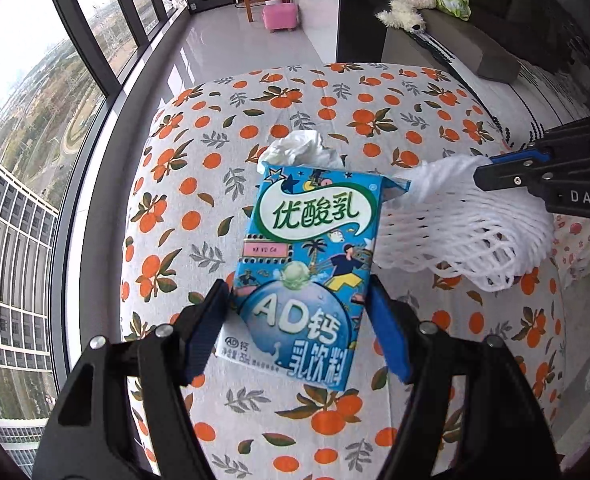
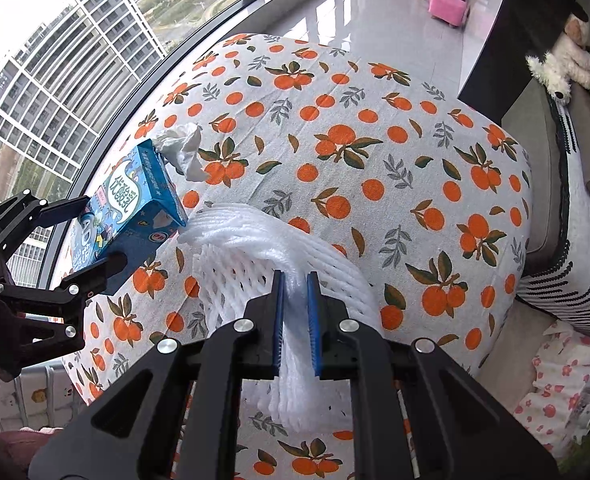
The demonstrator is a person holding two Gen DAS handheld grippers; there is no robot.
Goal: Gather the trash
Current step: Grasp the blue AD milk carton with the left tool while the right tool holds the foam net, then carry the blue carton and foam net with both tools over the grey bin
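A blue drink carton [image 1: 303, 276] is gripped at its sides by the left gripper [image 1: 301, 328] and held clear above a bed covered in an orange-print sheet [image 1: 375, 120]. A white foam fruit net [image 2: 279, 256] is pinched in a bunched fold by the right gripper [image 2: 295, 320], whose jaws are clenched almost together on it. A crumpled white tissue [image 1: 301, 150] is seen lying on the sheet just beyond the carton's far end, ahead of the left gripper and held by neither.

Three pieces of trash are counted: one carton, one net, one tissue. Two grippers are in use, both occupied.

The tissue is judged likely to be left behind, since no free gripper remains for it. The carton is held only near its lower end, so it could be levered out of the pads if tilted or bumped. The net's loose mesh hangs beside the carton and could be snagged on its corner.
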